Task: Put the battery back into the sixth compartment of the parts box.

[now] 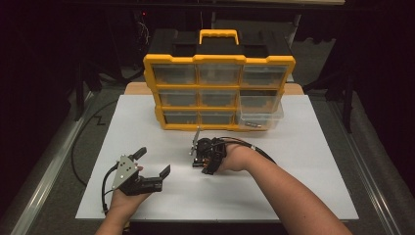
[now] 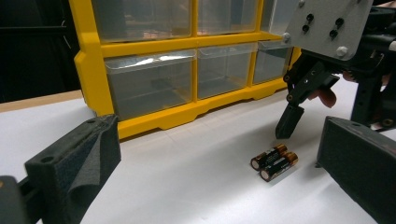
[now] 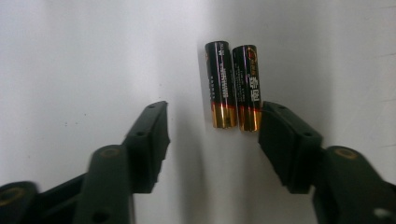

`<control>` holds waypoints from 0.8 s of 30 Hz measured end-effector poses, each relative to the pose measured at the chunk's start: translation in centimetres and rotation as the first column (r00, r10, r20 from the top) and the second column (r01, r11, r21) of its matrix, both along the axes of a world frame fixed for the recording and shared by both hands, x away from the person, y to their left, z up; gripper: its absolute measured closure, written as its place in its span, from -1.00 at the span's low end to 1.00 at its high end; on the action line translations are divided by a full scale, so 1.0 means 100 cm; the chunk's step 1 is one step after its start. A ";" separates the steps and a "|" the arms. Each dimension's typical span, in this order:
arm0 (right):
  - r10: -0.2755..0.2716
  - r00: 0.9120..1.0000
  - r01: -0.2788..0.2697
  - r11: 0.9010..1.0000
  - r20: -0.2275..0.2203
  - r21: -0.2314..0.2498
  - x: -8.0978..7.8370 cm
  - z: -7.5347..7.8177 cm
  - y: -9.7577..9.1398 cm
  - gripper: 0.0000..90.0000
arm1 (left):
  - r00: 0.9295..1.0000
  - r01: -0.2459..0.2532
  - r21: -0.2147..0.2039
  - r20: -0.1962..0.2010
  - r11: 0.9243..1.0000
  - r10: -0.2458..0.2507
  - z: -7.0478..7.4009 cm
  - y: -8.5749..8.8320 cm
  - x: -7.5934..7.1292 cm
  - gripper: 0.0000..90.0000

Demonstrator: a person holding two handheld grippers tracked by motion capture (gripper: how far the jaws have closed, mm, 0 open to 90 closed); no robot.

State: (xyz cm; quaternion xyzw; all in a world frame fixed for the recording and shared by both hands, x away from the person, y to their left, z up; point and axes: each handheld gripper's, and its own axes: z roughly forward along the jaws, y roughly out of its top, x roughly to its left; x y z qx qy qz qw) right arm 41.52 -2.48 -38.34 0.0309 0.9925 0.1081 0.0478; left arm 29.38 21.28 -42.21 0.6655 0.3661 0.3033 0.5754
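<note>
Two black-and-gold AA batteries (image 3: 232, 84) lie side by side on the white tabletop (image 3: 70, 56). My right gripper (image 3: 214, 112) points down over them, jaws open, its right pad at the edge of the right battery and the left pad well clear. From the left gripper view the batteries (image 2: 274, 162) lie just below one of the right gripper's fingers (image 2: 288, 122). In the high view the right gripper (image 1: 196, 162) is at the table's middle. My left gripper (image 1: 152, 162) rests open at front left, with nothing between its pads (image 2: 79, 158).
A yellow-framed organizer (image 1: 219, 59) with clear drawers stands upright at the back of the white board (image 1: 293, 186). Its bottom right drawer (image 1: 259, 120) is pulled out, with small items inside. Cables trail from both grippers.
</note>
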 end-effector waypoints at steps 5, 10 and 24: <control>0.018 1.000 -0.018 1.000 -0.002 -0.015 -0.001 -0.001 0.002 0.32 | 1.000 0.002 0.002 -0.001 1.000 -0.002 0.000 0.000 0.000 -0.99; 0.010 1.000 -0.009 1.000 0.010 -0.022 0.000 -0.004 0.002 0.41 | 1.000 0.003 0.003 0.000 1.000 -0.003 0.000 0.000 0.000 -0.99; 0.014 1.000 -0.014 1.000 0.012 -0.025 0.002 -0.009 0.004 0.48 | 1.000 0.007 -0.003 0.004 1.000 -0.007 0.000 0.000 0.000 -0.99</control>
